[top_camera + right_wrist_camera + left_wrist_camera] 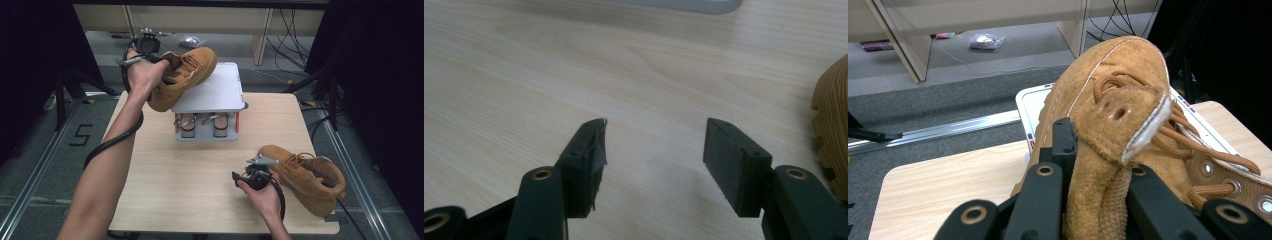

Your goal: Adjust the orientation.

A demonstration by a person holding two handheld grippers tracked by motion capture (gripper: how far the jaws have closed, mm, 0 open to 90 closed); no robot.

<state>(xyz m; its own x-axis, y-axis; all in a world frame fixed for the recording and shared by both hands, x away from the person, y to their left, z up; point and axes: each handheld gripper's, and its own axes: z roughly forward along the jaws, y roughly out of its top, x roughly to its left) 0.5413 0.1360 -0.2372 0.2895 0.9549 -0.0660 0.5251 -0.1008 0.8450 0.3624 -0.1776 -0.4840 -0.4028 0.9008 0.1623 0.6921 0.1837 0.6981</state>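
The left gripper [159, 59], raised at the far left of the scene, has its jaws clamped on the collar of a tan suede boot [185, 76]; in the left gripper view the two black jaws pinch the folded suede and padded edge of the boot [1108, 125] between them, with brown laces and metal eyelets running off to the right. In the high view this boot hangs tilted, its toe pointing right and away, over the left part of a grey flat-topped stand [212, 90] that sits at the far middle of the light wooden surface [190, 175]; whether the sole touches the plate cannot be told. The stand's near side shows two openings with orange-red uprights beside them, and no writing on it can be read. A second tan boot [305, 177] lies on the surface at the near right, toe toward the left, laces up. The right gripper [257, 167] is held low, just beside that boot's toe, with its jaws standing apart and nothing between them; in the right gripper view they hang over bare wood, the ribbed sole of the second boot [831, 130] at the right edge. On the grey floor left of the surface a black marking [82, 134] reads "5". No brand label on either boot can be read.
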